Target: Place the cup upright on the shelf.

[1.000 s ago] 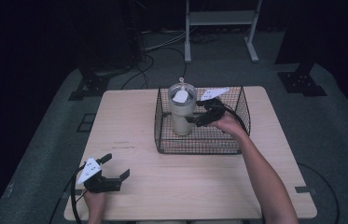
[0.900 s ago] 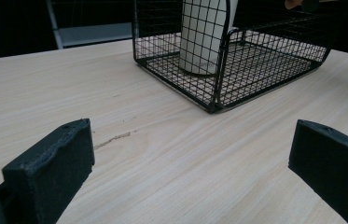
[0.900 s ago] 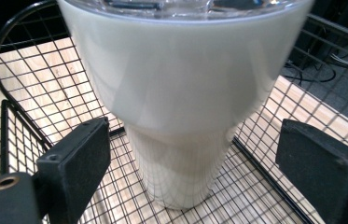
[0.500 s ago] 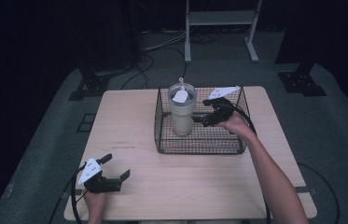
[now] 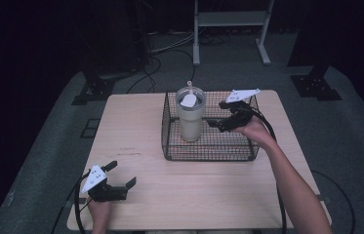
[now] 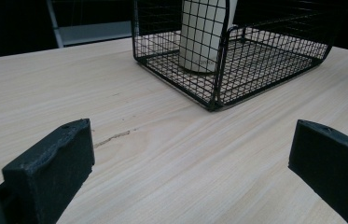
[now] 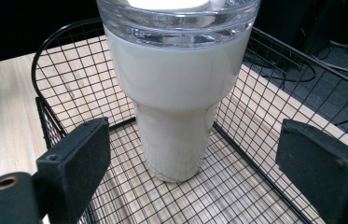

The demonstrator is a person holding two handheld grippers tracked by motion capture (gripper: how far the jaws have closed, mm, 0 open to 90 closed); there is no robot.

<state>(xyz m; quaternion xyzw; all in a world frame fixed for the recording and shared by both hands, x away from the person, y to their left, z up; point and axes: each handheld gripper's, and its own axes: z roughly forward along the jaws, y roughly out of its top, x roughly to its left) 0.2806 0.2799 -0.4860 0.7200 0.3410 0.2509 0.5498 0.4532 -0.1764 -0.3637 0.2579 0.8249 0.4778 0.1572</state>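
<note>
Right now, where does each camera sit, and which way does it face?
High view: above the person's side, looking forward and down on the table; both forearms, left hand-held gripper, right hand-held gripper.
Left gripper view: low over the table, facing the basket; own open jaws.
Right gripper view: inside the basket, facing the tumbler; own open jaws.
All share basket and tumbler.

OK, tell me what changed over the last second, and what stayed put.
The right gripper has let go of the tumbler and drawn back to the right inside the wire basket, jaws now open. The tumbler stands upright in the same spot. The left gripper stays open, low over the table.
</note>
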